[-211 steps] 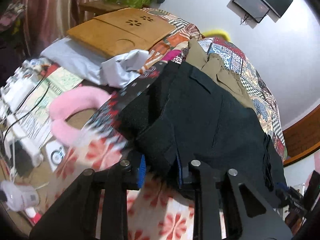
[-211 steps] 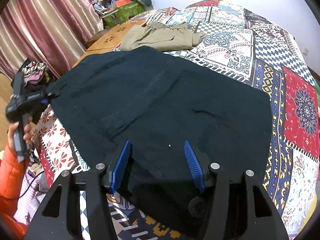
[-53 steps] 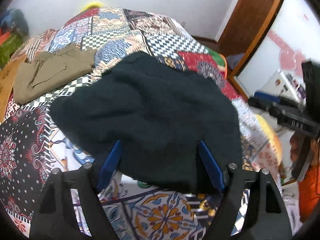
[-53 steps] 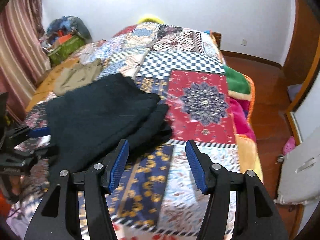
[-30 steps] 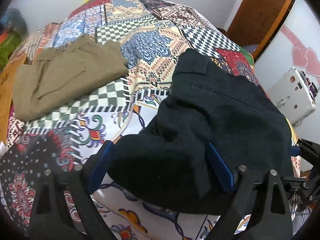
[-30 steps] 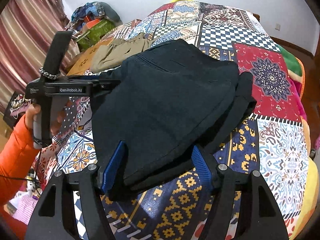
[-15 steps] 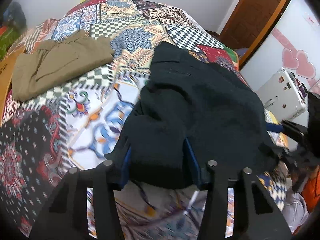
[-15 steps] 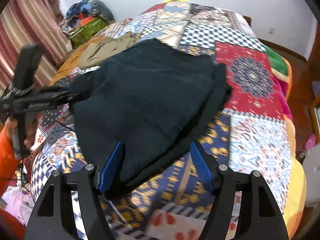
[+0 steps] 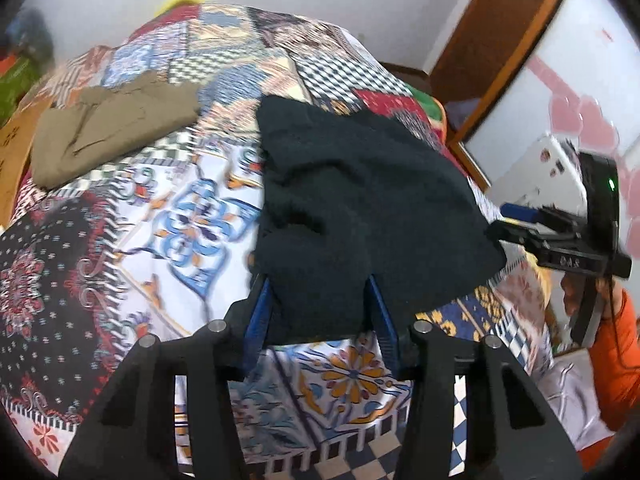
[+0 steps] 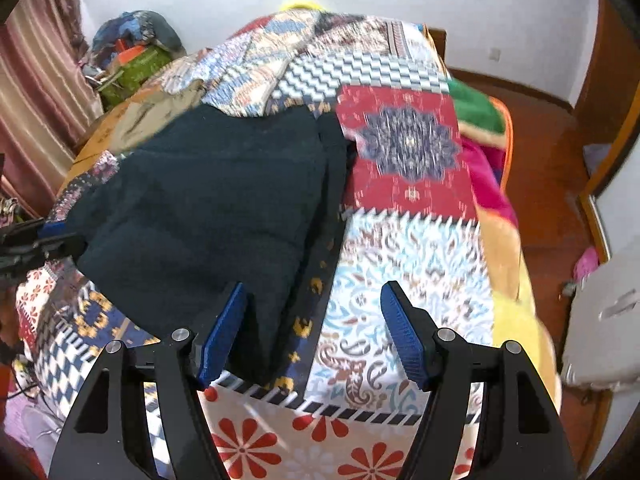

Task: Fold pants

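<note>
dark pants (image 9: 360, 184): folded, bunched on the patchwork bedspread (image 9: 176, 216), near edge raised. left gripper (image 9: 320, 312): clamped on a thick bundle of that edge, blue pads (image 9: 260, 312) pressed into the cloth from both sides. right gripper (image 10: 312, 332): jaws spread; one pad (image 10: 224, 332) just beside the pants' side edge, the other over bare bedspread, nothing pinched. khaki garment (image 9: 112, 120): folded, well apart, further up the bed. orange sleeve (image 9: 612, 344): at right edge of left wrist view.
</note>
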`<state>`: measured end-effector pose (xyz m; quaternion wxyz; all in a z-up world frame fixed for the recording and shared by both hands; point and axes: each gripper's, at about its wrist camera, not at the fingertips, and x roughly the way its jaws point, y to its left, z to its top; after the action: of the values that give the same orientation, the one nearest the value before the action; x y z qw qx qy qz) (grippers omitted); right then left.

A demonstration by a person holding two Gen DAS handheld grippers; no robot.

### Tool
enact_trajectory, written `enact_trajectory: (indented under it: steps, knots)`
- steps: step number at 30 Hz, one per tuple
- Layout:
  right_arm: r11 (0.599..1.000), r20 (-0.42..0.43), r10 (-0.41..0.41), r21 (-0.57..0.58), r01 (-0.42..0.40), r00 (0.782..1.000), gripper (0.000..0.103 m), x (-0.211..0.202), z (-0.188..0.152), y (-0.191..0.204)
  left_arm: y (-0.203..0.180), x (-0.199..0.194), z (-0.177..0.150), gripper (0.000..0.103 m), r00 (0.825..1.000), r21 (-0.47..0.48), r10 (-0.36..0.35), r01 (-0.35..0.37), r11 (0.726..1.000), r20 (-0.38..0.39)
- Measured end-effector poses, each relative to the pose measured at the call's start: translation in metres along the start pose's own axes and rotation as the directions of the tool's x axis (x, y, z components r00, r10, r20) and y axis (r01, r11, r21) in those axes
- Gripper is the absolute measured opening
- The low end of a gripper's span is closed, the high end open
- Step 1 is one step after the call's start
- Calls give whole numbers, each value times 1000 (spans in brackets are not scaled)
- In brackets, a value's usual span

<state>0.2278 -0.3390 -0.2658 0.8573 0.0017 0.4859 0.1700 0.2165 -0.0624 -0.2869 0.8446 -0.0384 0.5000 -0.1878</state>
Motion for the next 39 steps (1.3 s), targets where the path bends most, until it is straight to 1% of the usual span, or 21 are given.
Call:
enact_trajectory:
  steps: [2,4,8,10,13,16,18,19,21,23,24,27,28,30,32,35,39]
  knots:
    - [1000,31,19,-6,-19,999,65,-6,9,3,10,-11,9,47,1000,-29,2,-1,1000,31]
    - [999,64,39,-7,-38,997,65,-9,19,5,15,-20,17,47,998,-37,2,0,999,57]
    - [999,120,36,-25,-34,992,65,-1,49,10,19,-19,34,48,996,-37,13,-10,999,87]
    - [999,136,40,-35,-36,990,65,9,63,11,20,-11,39,48,997,-36,6,-3,999,78]
    - [999,130,49,-26,-46,990,65,29,80,11,17,8,42,48,999,-23,0,1,1000,48]
    - [998,111,55,-19,-54,992,60,50,90,7,16,27,39,48,1000,-10,15,-14,1000,19]
    - [998,88,59,-22,-57,994,55,64,95,5,19,36,36,52,1000,-11,19,-19,1000,6]
    - [998,78,57,-26,-55,995,54,69,95,4,22,39,34,55,1000,-15,20,-20,1000,3]
    - [998,63,45,-35,-43,997,54,79,96,3,28,43,30,63,1000,-30,17,-17,999,8]
    - [998,47,44,-49,-41,998,50,89,96,2,33,45,28,67,1000,-39,10,-10,999,5]
    - [998,44,40,-57,-37,998,50,91,95,2,36,46,27,70,1000,-49,7,-7,999,4]
    - [996,52,37,-78,-33,998,48,92,93,4,41,48,26,73,1000,-71,-3,3,997,3]
    - [996,54,36,-79,-32,998,45,92,94,3,41,49,26,73,1000,-75,-4,4,997,2]
    - [996,56,33,-79,-29,998,36,90,93,1,41,50,25,74,1000,-78,-1,1,997,3]
    - [996,58,31,-86,-26,998,25,90,94,0,40,50,25,75,1000,-76,5,-4,997,5]
    - [995,83,30,-95,-23,996,18,85,94,-1,40,51,25,76,1000,-76,9,-9,997,4]
    - [994,148,24,-108,-8,989,14,73,93,3,40,51,25,77,1000,-77,16,-16,997,3]
